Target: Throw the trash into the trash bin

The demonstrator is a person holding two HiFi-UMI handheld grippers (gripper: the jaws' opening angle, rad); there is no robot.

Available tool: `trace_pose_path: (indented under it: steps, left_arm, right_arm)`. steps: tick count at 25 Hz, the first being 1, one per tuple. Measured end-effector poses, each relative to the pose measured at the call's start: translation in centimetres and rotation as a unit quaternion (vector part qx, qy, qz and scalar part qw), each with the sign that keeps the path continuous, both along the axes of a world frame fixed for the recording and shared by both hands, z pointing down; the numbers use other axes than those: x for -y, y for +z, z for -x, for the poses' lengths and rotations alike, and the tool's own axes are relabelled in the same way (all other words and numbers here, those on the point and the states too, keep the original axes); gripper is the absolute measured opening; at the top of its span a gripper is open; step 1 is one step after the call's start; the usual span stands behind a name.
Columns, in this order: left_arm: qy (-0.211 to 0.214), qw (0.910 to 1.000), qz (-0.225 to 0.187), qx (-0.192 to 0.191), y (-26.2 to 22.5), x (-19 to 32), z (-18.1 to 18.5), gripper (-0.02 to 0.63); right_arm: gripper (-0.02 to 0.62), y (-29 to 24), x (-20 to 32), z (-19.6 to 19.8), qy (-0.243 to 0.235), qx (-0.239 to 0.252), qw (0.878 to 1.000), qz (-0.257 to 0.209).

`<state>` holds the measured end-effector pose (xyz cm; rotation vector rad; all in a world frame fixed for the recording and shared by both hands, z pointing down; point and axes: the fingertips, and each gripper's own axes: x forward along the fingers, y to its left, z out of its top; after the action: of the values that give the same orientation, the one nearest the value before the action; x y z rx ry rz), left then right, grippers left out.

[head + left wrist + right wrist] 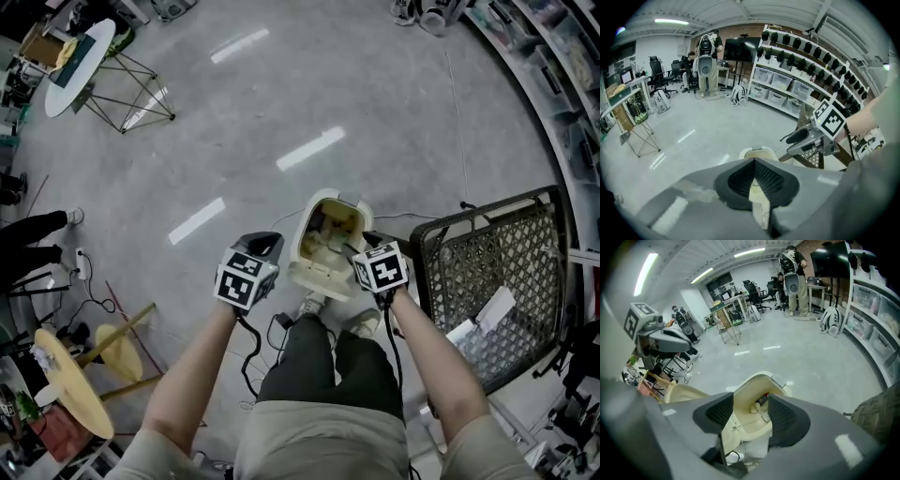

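Trash bin: a cream bin [317, 277] stands on the grey floor [281, 103] just ahead of the person's shoes [312, 306], its mouth open to the ceiling.
Trash: pale crumpled scraps [330, 234] lie inside the bin, with a darker bit among them; I cannot tell what each piece is.
Left gripper: it [265, 246] sits just left of the bin, angled downward. In its own view the 2 black ribbed pads [740, 180] meet at their tips, so it is clenched. I see nothing pinched there, only the bin's pale wall through the slit behind the tips.
Right gripper: it [368, 246] hangs at the bin's right edge, pointing steeply down. Its pads [721, 409] stand well apart, released, and they frame the bin's open mouth. The scraps lie below them, not touched by either pad.
Arms: both bare forearms [197, 375] reach forward from the bottom of the head view, 1 on each side of the bin.
Mesh cart: a black perforated basket [487, 212] stands just right of the bin, with a white sheet [494, 307] lying in it.
Left side: a round wooden table [66, 386] is near the person, and a white-topped one [82, 49] stands well beyond it.
Background: shelving [806, 79] lines one wall, and people [708, 61] stand far across the room.
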<state>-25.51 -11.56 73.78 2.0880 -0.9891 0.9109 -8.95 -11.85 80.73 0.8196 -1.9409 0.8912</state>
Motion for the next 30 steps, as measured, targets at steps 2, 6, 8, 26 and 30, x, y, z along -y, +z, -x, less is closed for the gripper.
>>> trace_pose_path:
  steps: [2, 6, 8, 26, 30]
  left_arm:
    - [-0.004, 0.9999, -0.010, -0.002, -1.4, 0.6, -0.2, 0.002]
    - [-0.002, 0.9992, -0.039, -0.006, -5.4, 1.9, -1.2, 0.002]
    - [0.000, 0.9982, -0.060, -0.010, -7.9, 2.8, -1.9, 0.002]
    - [0.108, 0.9459, -0.300, -0.062, -38.2, 3.7, -15.1, 0.002]
    - [0.145, 0.9241, -0.344, -0.083, -43.9, 1.9, -18.2, 0.002]
  right_arm:
    - [0.254, -2.0, 0.4, -0.7, 0.009, 0.007, 1.000, -0.018]
    - [0.265, -7.4, 1.4, -2.6, 0.036, 0.021, 0.997, -0.066]
    - [0.265, -10.7, 1.9, -3.7, 0.054, 0.031, 0.994, -0.090]
    - [0.265, -44.6, -1.6, -15.3, 0.205, 0.129, 0.916, -0.320]
    - [0.265, -51.2, -4.1, -17.9, 0.233, 0.138, 0.888, -0.372]
